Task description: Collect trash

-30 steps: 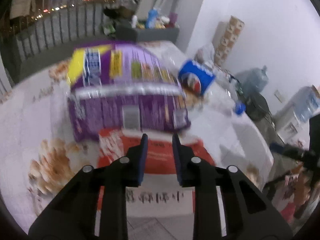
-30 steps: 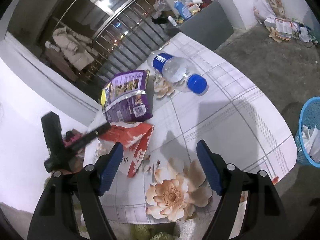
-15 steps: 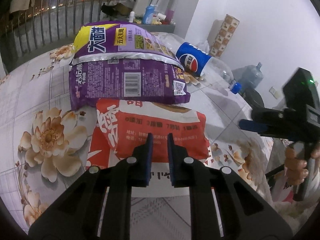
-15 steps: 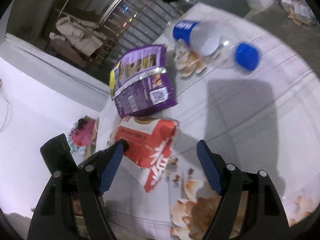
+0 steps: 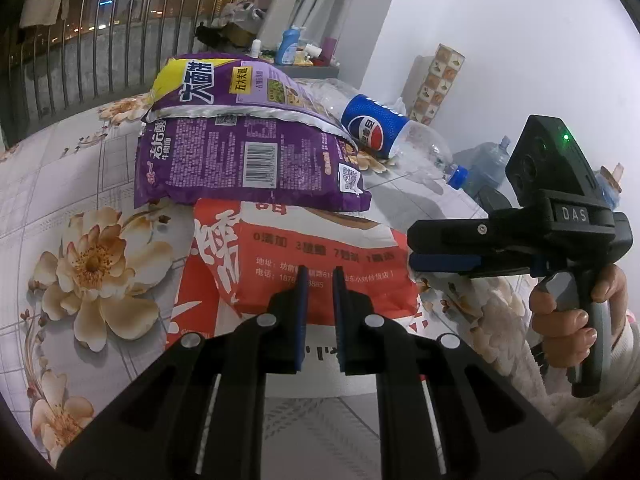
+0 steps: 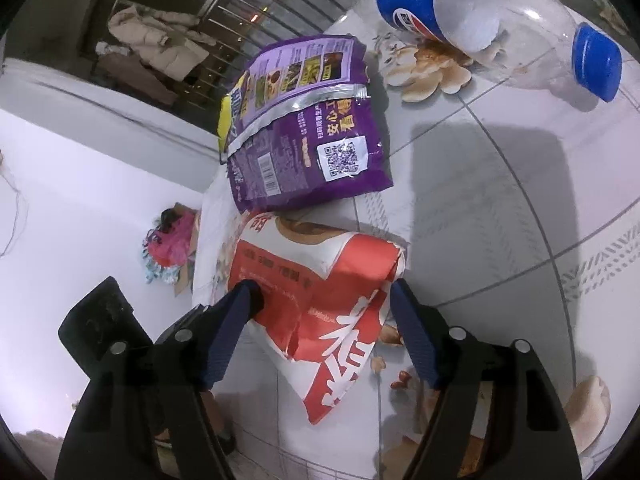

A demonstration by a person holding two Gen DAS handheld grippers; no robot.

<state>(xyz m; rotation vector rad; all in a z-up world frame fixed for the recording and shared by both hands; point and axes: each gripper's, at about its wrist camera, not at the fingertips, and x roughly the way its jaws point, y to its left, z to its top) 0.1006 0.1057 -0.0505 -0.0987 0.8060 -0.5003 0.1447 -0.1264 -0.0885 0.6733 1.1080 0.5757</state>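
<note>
red bag (image 6: 320, 300) at table edge (image 6: 208, 216), right hand-held gripper (image 6: 324, 304) astride

Nearest the surface's (image 5: 52, 184) front edge lies the paper bag (image 5: 316, 264); the noodle packet (image 5: 248, 152) overlaps its far end. The bottle (image 6: 492, 28) lies on its side right of the packet, towards the far edge.
</note>
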